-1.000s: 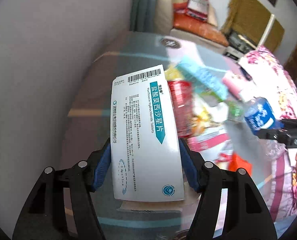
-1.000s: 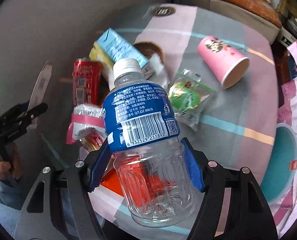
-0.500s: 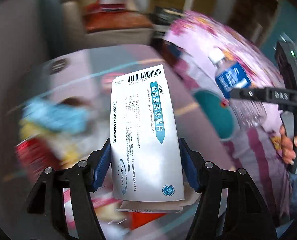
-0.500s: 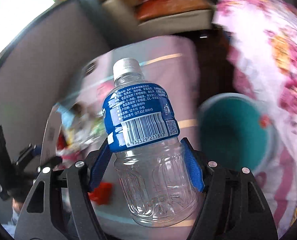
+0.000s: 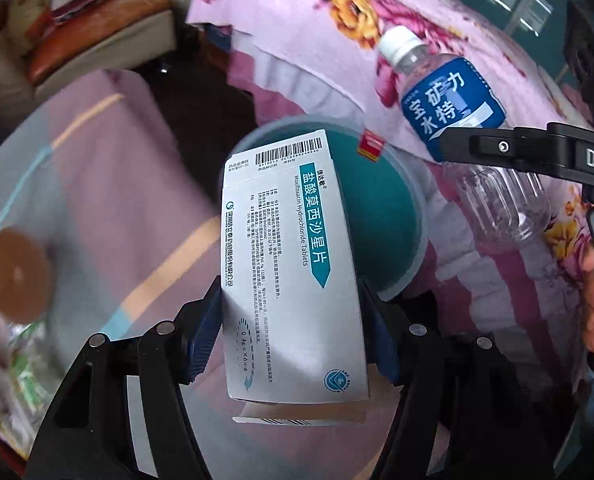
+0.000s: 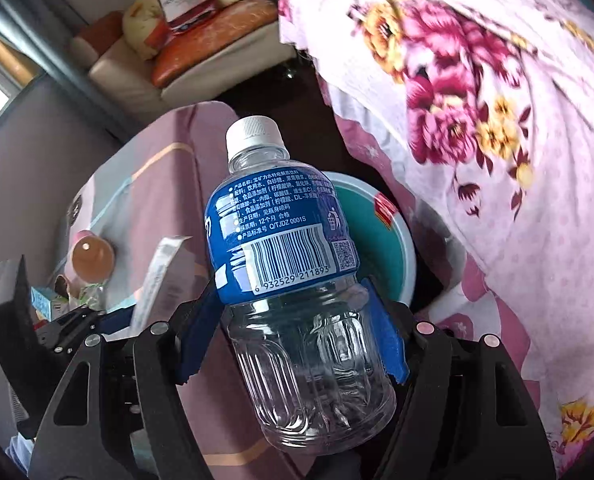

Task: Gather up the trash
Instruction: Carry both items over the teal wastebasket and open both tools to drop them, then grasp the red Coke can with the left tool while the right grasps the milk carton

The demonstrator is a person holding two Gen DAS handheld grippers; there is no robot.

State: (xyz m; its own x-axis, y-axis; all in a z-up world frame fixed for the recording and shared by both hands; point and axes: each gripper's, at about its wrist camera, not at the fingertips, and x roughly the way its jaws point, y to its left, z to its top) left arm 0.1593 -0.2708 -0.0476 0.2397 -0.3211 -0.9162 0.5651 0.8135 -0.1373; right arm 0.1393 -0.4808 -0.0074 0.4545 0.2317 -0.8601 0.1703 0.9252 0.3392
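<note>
My left gripper is shut on a white medicine box with teal print, held upright in front of a teal bin on the floor. My right gripper is shut on an empty clear plastic bottle with a blue label and white cap, held over the same teal bin. The bottle and right gripper also show in the left wrist view, right of the bin. The medicine box shows edge-on in the right wrist view at left.
A table with a pink striped cloth lies left of the bin and holds a pink paper cup, snack wrappers and a small blue carton. A pink flowered blanket lies right of the bin. A sofa with cushions stands behind.
Both grippers have swung right, away from the littered table, and now point at the teal bin. Each still holds its item.
</note>
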